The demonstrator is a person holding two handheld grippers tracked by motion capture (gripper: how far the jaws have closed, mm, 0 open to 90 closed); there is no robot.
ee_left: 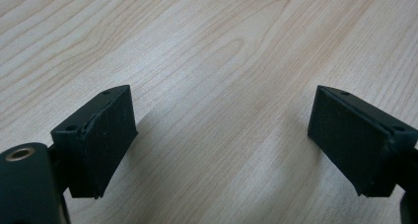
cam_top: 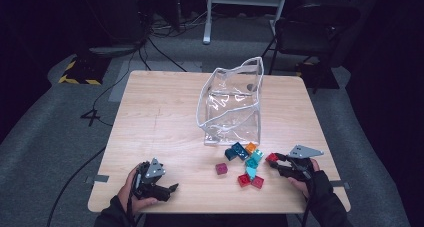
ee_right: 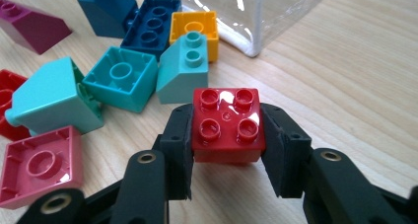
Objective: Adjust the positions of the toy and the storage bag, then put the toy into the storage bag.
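Here, the right gripper has its two black jaws clenched on a red brick, one pad on each side wall, and the four studs of the brick face up toward the camera in the right gripper view. In the high view the same red brick sits at the tip of the right gripper, near the 4 o'clock part of the counter, just at the 3 o'clock side of the pile of loose bricks. In that pile, as the right gripper view shows, a light teal sloped brick lies just at 12 o'clock of the held one, a teal square brick is beside it at 9 o'clock, an orange brick and a dark blue brick lie further at 12 o'clock, a purple sloped brick is at 10 o'clock, and a pink brick lies upside down at 8 o'clock. The clear plastic bag stands open in the middle of the counter, at 12 o'clock of the pile and touching nothing of it that I can tell. The left gripper rests at about 7 o'clock of the counter, well apart from the bricks; its jaws are released, with only bare wood between the pads.
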